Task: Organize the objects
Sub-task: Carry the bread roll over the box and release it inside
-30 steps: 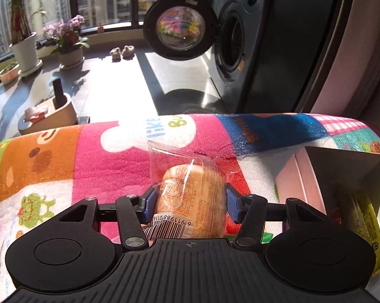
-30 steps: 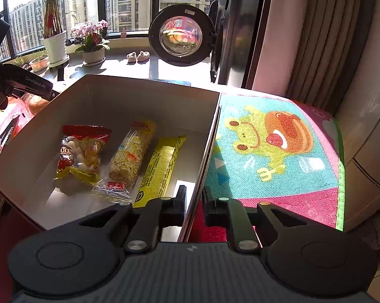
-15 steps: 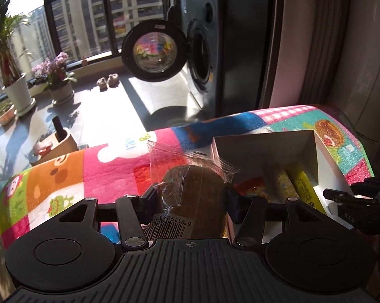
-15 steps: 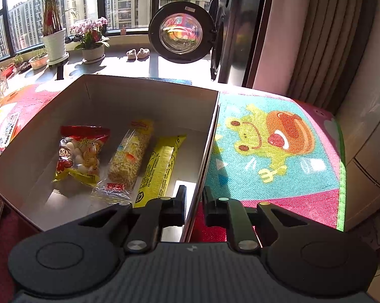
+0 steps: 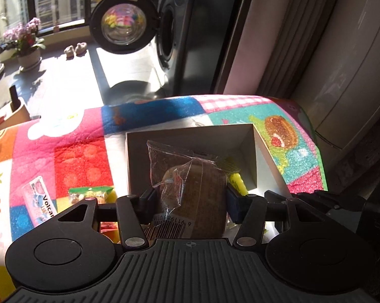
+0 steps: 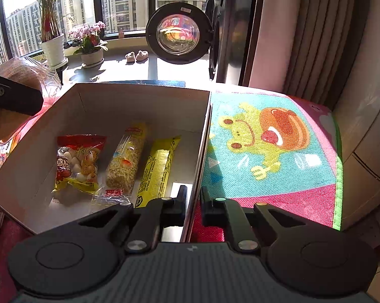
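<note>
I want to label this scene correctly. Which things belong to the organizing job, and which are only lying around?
Job: wrapped bread in left gripper; white box, wall pinched by right gripper; three snack packs inside; loose packs on mat.

Around: washing machine, flower pot, small shoes.

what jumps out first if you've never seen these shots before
A clear-wrapped brown bread roll is clamped in the left gripper above the open white cardboard box. The right gripper pinches that box's right wall; inside lie three snack packets, including a long yellow one.
</note>
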A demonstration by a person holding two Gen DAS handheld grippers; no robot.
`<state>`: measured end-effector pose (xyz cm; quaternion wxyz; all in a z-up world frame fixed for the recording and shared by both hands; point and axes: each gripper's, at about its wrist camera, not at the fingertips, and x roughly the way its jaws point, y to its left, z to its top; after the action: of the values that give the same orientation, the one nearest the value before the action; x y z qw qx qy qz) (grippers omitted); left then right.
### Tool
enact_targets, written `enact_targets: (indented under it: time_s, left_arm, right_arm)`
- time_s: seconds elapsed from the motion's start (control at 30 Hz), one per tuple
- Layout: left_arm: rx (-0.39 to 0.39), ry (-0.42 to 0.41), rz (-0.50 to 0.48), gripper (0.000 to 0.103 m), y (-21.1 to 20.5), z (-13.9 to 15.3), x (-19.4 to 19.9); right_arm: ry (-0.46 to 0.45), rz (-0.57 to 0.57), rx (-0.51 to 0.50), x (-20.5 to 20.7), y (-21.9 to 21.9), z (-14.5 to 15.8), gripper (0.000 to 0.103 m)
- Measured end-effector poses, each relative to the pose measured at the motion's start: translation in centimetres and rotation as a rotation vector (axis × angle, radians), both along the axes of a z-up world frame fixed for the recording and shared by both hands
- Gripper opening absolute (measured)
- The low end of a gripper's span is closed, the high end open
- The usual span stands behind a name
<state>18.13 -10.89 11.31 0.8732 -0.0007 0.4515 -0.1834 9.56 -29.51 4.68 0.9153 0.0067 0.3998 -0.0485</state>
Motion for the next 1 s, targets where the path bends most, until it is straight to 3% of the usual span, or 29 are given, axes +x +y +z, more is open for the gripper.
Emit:
enact_targets:
  time_s: [0.43,0.7,0.83,0.93,1.0]
  left_arm:
    - [-0.027,0.065,0.002,0.060,-2.1,-1.8,0.4]
    - [-0.093,0.081,0.051,0.060,-1.5,-2.2,0.9]
    - [-0.181,0.090,0.038,0.060,-0.9,-2.2,0.9]
    - [-0.117,0.113,-0.022,0.061,-1.4,-3.1,0.6]
    - [-0.080,0.143,-0.010,0.061,-1.3,-4.2,0.4]
  right_arm:
    - [-0.056,-0.010,-0.003,-0.2,-1.3,1.4,0.006]
    - [-0.045,-0.011,0.015,-0.3,-1.3,0.9,0.006]
    - [-0.044,-0.010,0.018,-0.3,-1.5,0.8,0.006]
    - [-0.041,-0.010,0.024,-0.3,-1.5,0.7,0.006]
    - [-0.036,-0.010,0.028,-0.3,-1.5,0.4,0.006]
